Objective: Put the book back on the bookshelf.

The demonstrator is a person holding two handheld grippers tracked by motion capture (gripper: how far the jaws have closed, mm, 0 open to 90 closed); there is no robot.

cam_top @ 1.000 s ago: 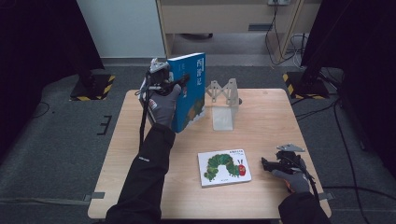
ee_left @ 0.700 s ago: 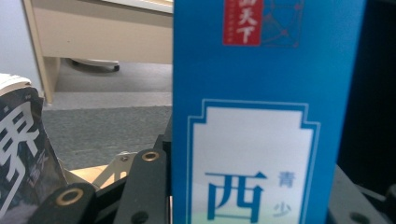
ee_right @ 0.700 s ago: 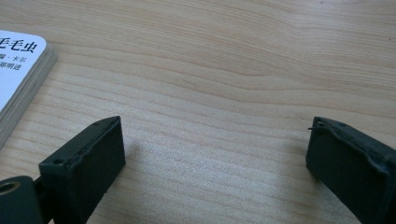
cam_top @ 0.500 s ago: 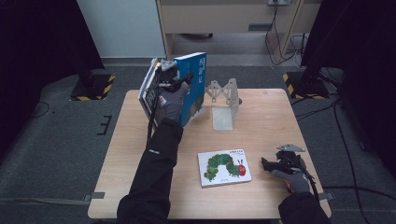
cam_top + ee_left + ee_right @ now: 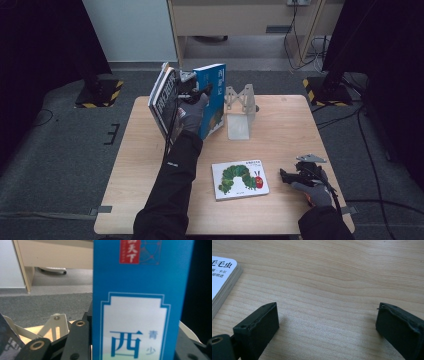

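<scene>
- High view: the left gripper point(image 5: 192, 92) is raised at the far left part of the light wooden table point(image 5: 140, 165), and it holds a tall blue book with a white title panel point(image 5: 214, 97) by the spine side.
- This blue book stands almost upright, a little tilted, with its lower edge close to the table top; I cannot tell if it touches the wood.
- Just left of the hand, a second book with a dark cover and pale page edges point(image 5: 162, 100) leans at an angle; whether the same jaws also press it, I cannot tell.
- Right of the blue book stands a pale translucent plastic bookstand with cut-out side plates point(image 5: 240, 107). It is near the book but apart from it.
- Left gripper view: the blue cover point(image 5: 140, 300) stands between the black jaws, which are set narrow and closed on it. The pale stand point(image 5: 56, 326) shows behind, at the lower left.
- High view, near right: the right gripper point(image 5: 285, 176) rests low on the table and points to the left.
- Right gripper view: its jaws stand wide apart with bare wood between them.
- A flat white picture book with a green caterpillar on the cover point(image 5: 240, 179) lies near the middle of the near edge, just left of the right gripper and not touching it. Its rounded corner point(image 5: 222, 277) shows in the right gripper view.
</scene>
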